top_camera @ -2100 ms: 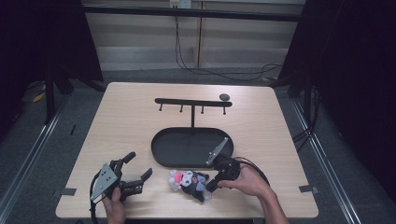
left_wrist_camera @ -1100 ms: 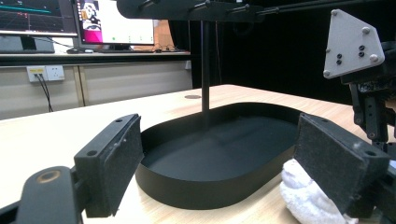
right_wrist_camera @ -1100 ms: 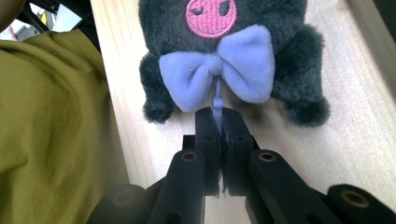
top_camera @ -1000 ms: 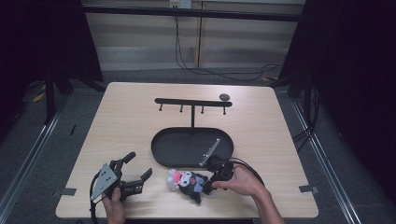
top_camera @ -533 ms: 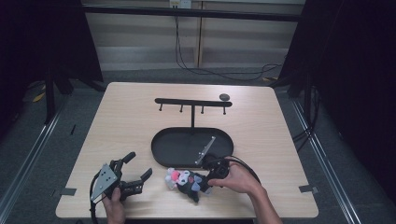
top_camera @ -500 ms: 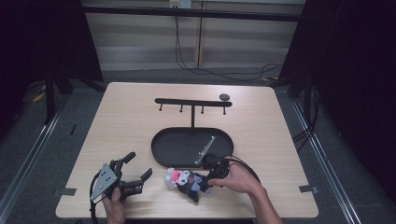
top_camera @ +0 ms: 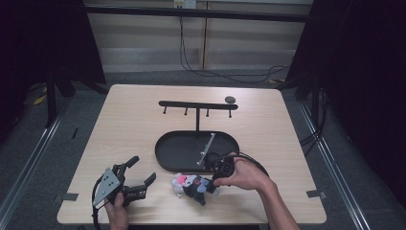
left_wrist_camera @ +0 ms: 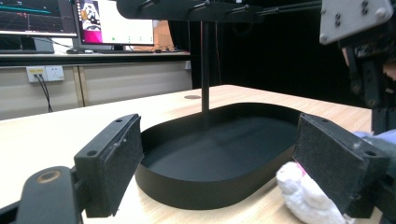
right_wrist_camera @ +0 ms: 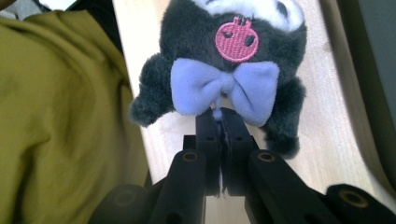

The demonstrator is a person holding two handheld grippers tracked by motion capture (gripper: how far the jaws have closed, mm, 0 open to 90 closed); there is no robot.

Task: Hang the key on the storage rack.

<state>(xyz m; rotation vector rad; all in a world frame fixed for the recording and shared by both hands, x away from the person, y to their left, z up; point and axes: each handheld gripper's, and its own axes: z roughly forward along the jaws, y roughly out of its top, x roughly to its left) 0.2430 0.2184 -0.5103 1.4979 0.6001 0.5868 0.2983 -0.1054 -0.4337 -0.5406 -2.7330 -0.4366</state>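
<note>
A dark grey plush toy (top_camera: 194, 186) with a white face lies near the table's front edge, just in front of the black oval tray (top_camera: 163, 153). In the right gripper view the plush toy (right_wrist_camera: 233, 51) wears a lavender bow (right_wrist_camera: 224, 91) and a pink emblem. My right gripper (right_wrist_camera: 220, 121) is shut on a small bit of it just under the bow. From above, the right gripper (top_camera: 209, 182) meets the toy from its right side. My left gripper (top_camera: 143, 168) rests open at the front left, aimed at the tray. Nothing is between the left gripper's (left_wrist_camera: 224, 161) pads, and the toy's white part (left_wrist_camera: 303, 196) lies by the right pad.
A black stand (top_camera: 196, 105) with a hook bar rises from the tray's back edge; its pole (left_wrist_camera: 204, 70) also appears in the left gripper view. A small black disc (top_camera: 230, 99) lies behind it. An olive sleeve (right_wrist_camera: 60, 116) is close on the left of the right gripper.
My right hand and gripper have shifted a little to the left, closer over the plush toy. The toy has barely moved. The left gripper has stayed put.
</note>
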